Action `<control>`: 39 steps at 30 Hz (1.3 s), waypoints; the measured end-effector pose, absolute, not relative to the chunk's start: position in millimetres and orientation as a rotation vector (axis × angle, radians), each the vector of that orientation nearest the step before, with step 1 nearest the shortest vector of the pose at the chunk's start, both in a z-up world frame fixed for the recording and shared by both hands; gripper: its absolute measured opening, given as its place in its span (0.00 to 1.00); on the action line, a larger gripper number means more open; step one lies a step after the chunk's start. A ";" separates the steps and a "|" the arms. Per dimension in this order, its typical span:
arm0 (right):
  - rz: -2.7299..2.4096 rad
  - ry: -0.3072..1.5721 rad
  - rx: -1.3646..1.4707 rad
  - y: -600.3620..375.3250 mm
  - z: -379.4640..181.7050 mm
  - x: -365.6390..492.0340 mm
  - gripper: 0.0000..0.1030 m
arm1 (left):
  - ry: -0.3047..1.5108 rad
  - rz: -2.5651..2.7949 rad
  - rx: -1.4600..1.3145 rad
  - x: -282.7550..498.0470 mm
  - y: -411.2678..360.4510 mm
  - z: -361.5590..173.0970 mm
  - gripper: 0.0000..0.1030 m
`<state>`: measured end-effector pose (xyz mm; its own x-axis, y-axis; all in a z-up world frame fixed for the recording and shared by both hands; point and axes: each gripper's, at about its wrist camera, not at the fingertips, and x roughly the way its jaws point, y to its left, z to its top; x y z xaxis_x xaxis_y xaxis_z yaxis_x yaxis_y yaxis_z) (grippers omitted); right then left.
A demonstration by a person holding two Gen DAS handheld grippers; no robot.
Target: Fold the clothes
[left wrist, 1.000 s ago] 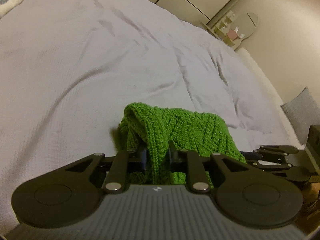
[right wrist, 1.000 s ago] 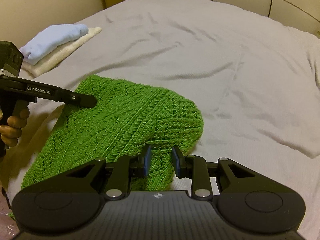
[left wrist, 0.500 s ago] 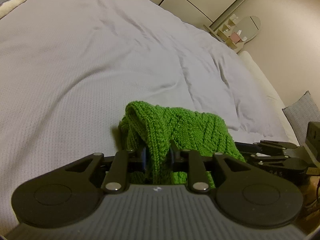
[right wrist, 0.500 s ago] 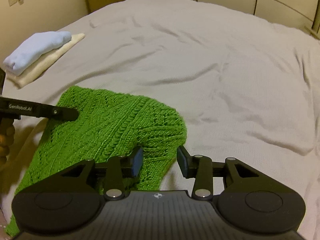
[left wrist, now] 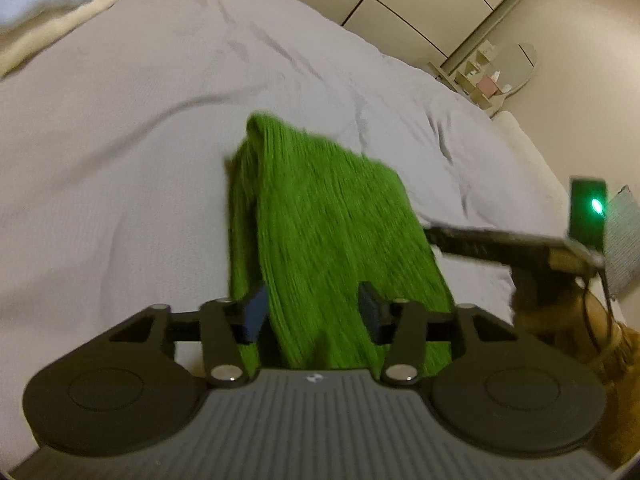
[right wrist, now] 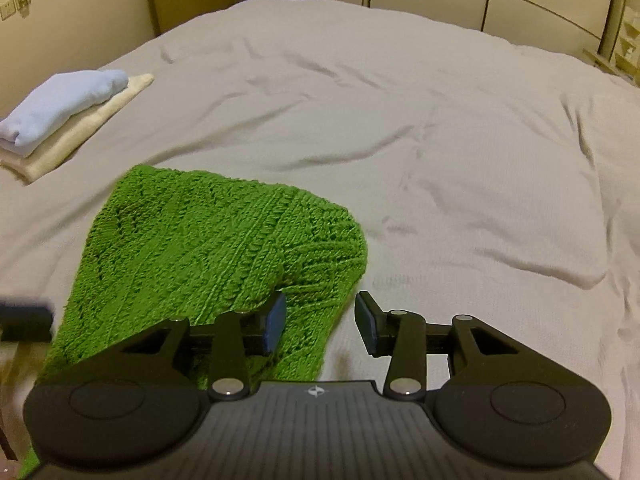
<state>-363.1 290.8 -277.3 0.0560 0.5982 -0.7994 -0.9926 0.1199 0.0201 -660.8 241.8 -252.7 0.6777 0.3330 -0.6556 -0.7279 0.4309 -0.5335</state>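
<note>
green knit (right wrist: pixel 208 248) on the grey bed (right wrist: pixel 440 140); left tongs (left wrist: pixel 312 312) opening, right tongs (right wrist: pixel 320 320) parted, both gripping nothing.

Wide bed (right wrist: pixel 420 128) under a rumpled pale grey cover, creased all over. Folded green knit garment (right wrist: pixel 208 252) flat on that cover near the bed's near edge. Well left of the garment, at the bed's side edge: light blue folded cloth (right wrist: pixel 60 108) stacked on cream folded cloth (right wrist: pixel 76 136).

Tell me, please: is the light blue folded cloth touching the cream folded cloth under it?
Touching. The right wrist view shows the light blue folded cloth lying directly on the cream folded cloth, with no gap between them, on the bed.
</note>
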 end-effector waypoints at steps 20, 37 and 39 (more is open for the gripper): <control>1.412 0.827 -0.503 239.7 -265.2 -351.0 0.47 | 0.473 0.702 -1.107 -668.7 223.0 -281.0 0.31; 1.559 0.827 -0.238 144.7 -265.3 -387.3 0.46 | 0.518 0.754 -0.837 -677.5 209.2 -273.7 0.09; 1.545 0.849 -0.311 144.4 -284.8 -399.0 0.44 | 0.528 0.758 -0.833 -676.1 204.5 -280.3 0.08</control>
